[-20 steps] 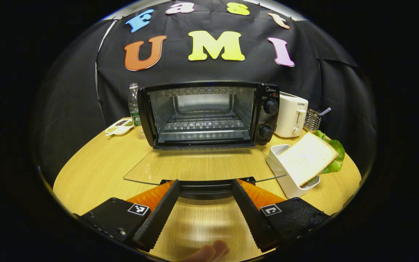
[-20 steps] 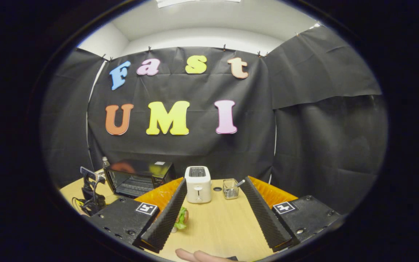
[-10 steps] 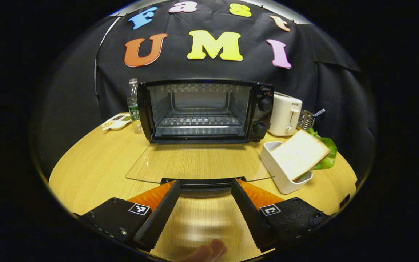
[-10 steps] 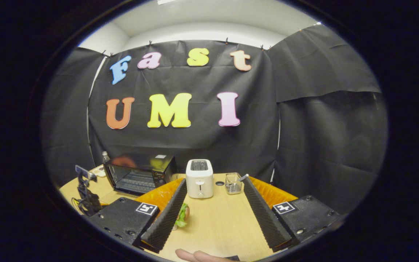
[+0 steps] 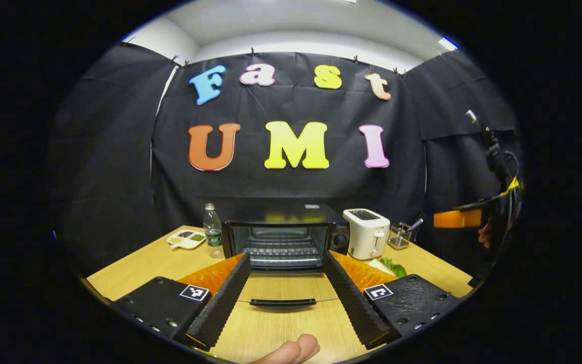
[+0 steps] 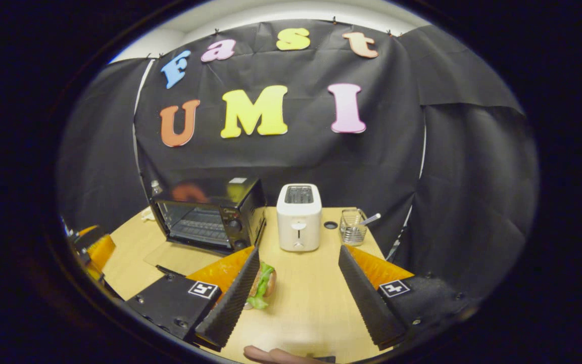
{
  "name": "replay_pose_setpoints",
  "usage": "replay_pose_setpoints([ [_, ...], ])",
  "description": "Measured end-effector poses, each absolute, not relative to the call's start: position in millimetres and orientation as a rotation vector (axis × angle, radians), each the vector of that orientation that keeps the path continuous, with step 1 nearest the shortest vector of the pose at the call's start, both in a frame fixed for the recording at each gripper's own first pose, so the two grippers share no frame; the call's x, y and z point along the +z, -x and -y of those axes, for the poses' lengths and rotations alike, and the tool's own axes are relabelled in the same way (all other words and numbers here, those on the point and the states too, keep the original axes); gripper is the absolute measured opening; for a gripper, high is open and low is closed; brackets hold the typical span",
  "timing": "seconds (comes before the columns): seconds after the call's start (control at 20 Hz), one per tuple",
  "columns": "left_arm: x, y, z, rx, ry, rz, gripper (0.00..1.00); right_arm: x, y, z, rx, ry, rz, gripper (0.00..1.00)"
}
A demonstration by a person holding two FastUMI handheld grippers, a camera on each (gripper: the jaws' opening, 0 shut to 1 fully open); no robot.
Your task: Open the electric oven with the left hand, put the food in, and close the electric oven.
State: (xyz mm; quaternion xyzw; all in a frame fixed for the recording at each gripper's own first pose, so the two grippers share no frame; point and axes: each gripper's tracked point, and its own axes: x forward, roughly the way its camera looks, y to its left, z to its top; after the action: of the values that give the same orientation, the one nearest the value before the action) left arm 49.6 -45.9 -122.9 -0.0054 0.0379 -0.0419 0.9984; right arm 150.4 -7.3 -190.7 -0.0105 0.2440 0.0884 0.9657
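While the oven (image 5: 283, 237) door lies open, both tongs (image 5: 283, 298) (image 6: 298, 298) gape wide, empty.

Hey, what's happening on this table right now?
A person holds a claw in each hand at a round wooden table. The black electric oven stands with its glass door folded down flat. The left claw is open and empty, in front of the door's handle. The right claw is open too, near the lettuce sandwich, which isn't in the oven yet.

Glossy black oven (image 6: 209, 215), wood-grain table (image 6: 301, 288), glass door (image 5: 283, 288)
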Motion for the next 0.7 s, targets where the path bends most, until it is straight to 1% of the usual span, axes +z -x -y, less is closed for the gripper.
replay_pose_setpoints([
  [0.05,-117,-47,41,-0.072,0.010,-0.055,0.95,-199,-157,6,0.190,0.018,-0.521,0.91],
  [0.1,-111,-44,35,-0.056,0.010,-0.038,0.96,-207,-164,2,0.210,0.011,-0.549,0.90],
  [0.15,-108,-43,31,-0.041,0.007,-0.030,0.96,-216,-170,-1,0.231,0.004,-0.583,0.91],
  [0.2,-104,-44,23,-0.026,0.001,-0.024,0.95,-228,-175,-4,0.249,-0.010,-0.621,1.00],
  [0.25,-103,-45,21,-0.020,-0.002,-0.021,0.95,-239,-179,-9,0.280,-0.025,-0.666,1.00],
  [0.3,-100,-45,19,-0.012,-0.006,-0.015,1.00,-250,-180,-18,0.316,-0.040,-0.712,1.00],
  [0.35,-98,-44,16,-0.006,-0.011,-0.012,0.95,-261,-182,-23,0.343,-0.057,-0.762,1.00],
  [0.5,-96,-44,14,-0.002,-0.021,-0.015,0.95,-287,-179,-40,0.439,-0.133,-0.902,0.99],
  [0.6,-94,-44,13,0.000,-0.029,-0.014,0.95,-297,-178,-48,0.478,-0.211,-0.975,0.98],
  [0.65,-95,-46,12,0.005,-0.034,-0.014,0.95,-302,-179,-52,0.499,-0.249,-1.006,0.86],
  [0.7,-97,-46,10,0.010,-0.038,-0.020,0.95,-306,-180,-57,0.522,-0.287,-1.034,0.84],
])
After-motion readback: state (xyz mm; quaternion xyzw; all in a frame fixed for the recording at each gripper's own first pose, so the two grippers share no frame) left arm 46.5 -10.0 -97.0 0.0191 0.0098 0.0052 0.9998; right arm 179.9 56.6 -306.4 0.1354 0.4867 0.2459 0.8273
